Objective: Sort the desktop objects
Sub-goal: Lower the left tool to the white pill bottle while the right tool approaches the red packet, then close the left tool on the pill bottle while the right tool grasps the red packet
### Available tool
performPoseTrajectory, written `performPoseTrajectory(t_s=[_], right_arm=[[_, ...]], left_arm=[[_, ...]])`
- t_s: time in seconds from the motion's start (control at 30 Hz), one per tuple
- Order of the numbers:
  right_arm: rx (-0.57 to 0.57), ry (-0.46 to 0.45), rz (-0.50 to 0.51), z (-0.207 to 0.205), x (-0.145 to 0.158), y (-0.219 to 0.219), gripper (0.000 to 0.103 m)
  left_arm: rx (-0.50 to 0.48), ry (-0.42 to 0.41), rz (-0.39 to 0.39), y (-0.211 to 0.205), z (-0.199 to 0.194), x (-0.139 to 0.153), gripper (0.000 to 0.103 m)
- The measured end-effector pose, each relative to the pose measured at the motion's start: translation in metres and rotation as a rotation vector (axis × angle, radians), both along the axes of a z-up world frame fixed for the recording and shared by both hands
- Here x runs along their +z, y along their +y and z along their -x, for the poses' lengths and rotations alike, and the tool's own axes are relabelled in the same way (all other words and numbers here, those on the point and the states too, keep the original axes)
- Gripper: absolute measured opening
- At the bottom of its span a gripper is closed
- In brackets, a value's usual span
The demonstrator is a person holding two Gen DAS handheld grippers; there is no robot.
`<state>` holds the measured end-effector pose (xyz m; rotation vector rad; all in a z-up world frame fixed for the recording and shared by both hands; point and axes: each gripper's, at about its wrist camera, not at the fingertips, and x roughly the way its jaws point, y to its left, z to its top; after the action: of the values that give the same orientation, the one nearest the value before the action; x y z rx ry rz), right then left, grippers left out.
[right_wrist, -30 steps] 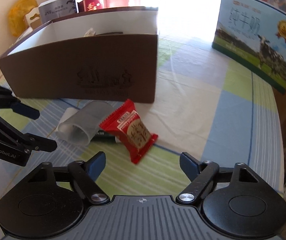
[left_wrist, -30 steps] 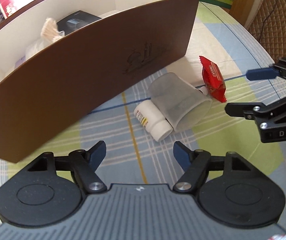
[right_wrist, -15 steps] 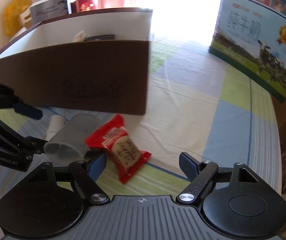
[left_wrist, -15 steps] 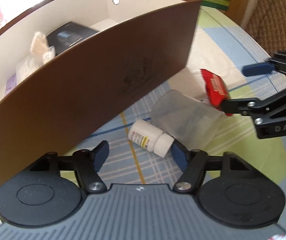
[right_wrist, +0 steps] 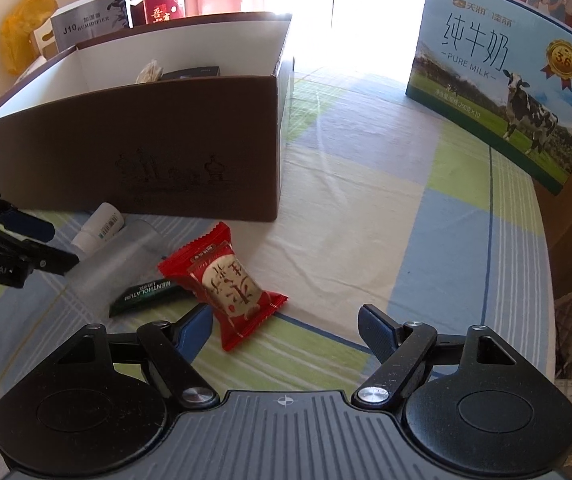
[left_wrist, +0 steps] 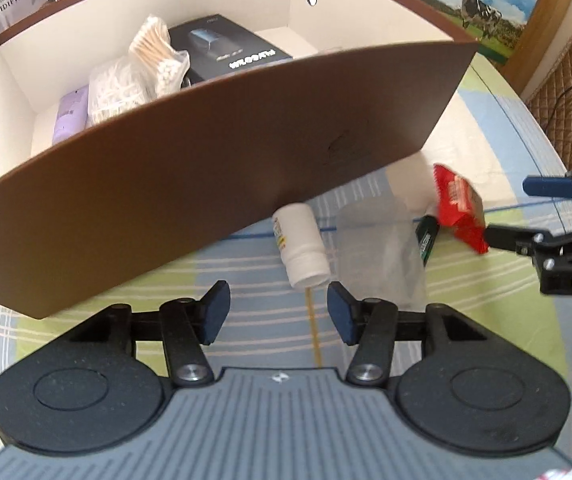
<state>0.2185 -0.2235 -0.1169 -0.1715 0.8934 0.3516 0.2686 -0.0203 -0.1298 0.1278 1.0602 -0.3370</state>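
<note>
Bottle (left_wrist: 302,249): white, on its side on the table (right_wrist: 426,216) just before the brown box (left_wrist: 205,168); label too small to read.
Left gripper (left_wrist: 277,312): fingers spread, empty, bottle's cap just ahead.
Right gripper (right_wrist: 283,326): fingers apart, empty, by the red snack (right_wrist: 225,284).
Writing: "MENTHOLATUM" on green tube (right_wrist: 147,294); "PURE MILK" on carton (right_wrist: 506,80); "J10 HUMIDIFIER" behind.
Cup (left_wrist: 382,248): translucent, blurred.
Surface: checked cloth.
</note>
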Motion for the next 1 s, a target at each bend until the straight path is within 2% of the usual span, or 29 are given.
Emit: performPoseTrajectory(t_s=[0.1,0.27,0.33,0.43,0.57,0.8,1.0], right_arm=[[-0.007,0.001,-0.004,0.002,0.001,-0.001,0.078],[-0.016,0.005,0.001,0.005,0.001,-0.004,0.078],[-0.021,0.005,0.001,0.005,0.001,-0.005,0.078],[-0.021,0.003,-0.001,0.005,0.002,-0.005,0.078],[-0.001,-0.006,-0.004,0.004,0.003,-0.002,0.078],[0.099,-0.034,0.018,0.000,0.000,0.018,0.076],[0.184,-0.058,0.038,-0.009,-0.011,0.034,0.056]], left_arm=[[0.017,0.011,0.026,-0.001,-0.007,-0.001,0.048],[0.013,0.008,0.023,-0.009,-0.016,-0.003,0.032],[0.013,0.014,0.020,-0.011,-0.020,-0.006,0.022],[0.014,0.016,0.020,-0.010,-0.023,-0.008,0.022],[0.015,-0.001,-0.018,-0.006,-0.018,-0.009,0.022],[0.105,0.025,-0.030,0.027,-0.009,-0.007,0.022],[0.144,0.064,-0.012,0.051,0.008,-0.005,0.022]])
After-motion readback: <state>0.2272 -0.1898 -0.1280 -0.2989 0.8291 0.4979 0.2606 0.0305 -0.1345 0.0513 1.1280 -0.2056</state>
